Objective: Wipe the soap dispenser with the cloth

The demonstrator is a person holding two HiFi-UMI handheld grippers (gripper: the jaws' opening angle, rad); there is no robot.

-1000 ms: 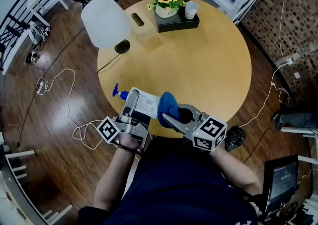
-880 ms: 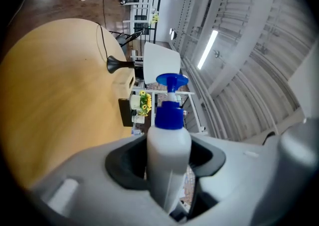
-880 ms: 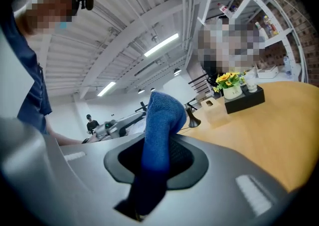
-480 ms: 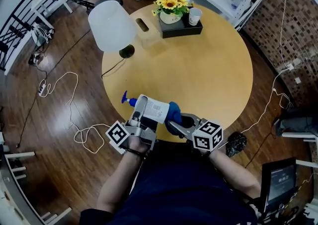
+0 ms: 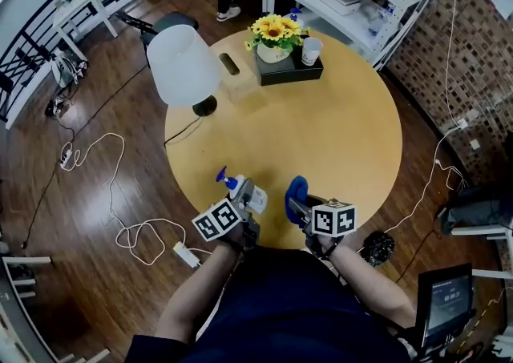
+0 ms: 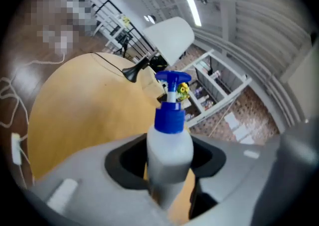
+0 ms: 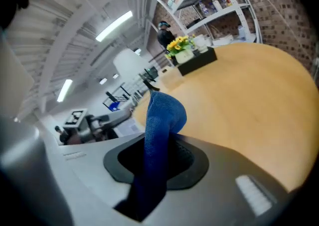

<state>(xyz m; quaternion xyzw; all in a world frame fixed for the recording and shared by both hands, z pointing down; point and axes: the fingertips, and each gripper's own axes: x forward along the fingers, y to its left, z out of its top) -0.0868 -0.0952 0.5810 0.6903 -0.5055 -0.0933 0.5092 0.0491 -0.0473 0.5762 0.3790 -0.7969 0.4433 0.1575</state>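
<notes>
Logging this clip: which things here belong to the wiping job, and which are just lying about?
Belongs to the job:
soap dispenser, clamped in the left gripper
blue cloth, clamped in the right gripper

Just lying about:
white lamp
flower pot and cup on a black tray
cables on the floor
</notes>
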